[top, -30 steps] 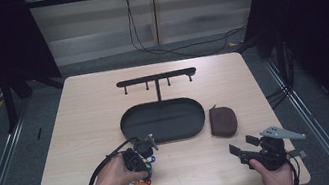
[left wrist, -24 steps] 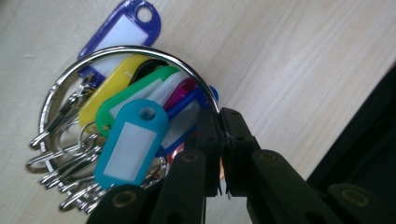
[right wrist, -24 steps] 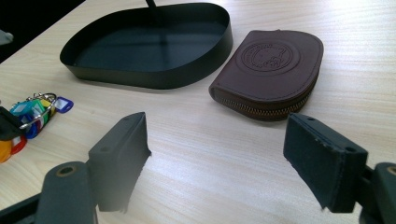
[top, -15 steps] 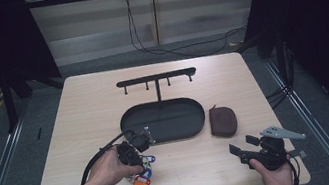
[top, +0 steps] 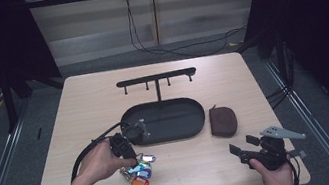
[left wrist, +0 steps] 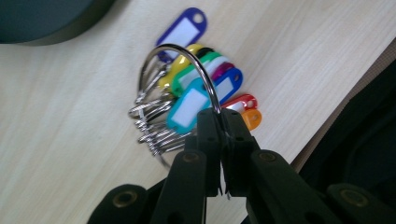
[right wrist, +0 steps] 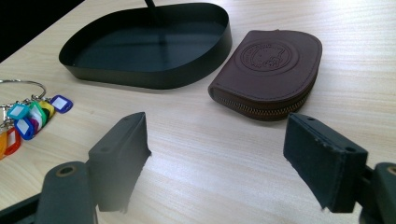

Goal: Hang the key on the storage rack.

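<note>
Left gripper (left wrist: 219, 122) fingers (left wrist: 205, 135) clench the key ring (left wrist: 184, 51), tags apparently dangling.

Multicoloured key tags (left wrist: 201, 88), brown pouch (right wrist: 271, 72), black tray (right wrist: 154, 77).

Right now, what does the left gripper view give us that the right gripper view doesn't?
Left gripper view: the left gripper shut on the metal key ring, its coloured tags hanging below. Right gripper view: the right gripper with jaws wide apart and nothing between them, plus the brown zip pouch lying beside the black tray. Both: the key ring with its tags, part of the tray and the wooden table.
</note>
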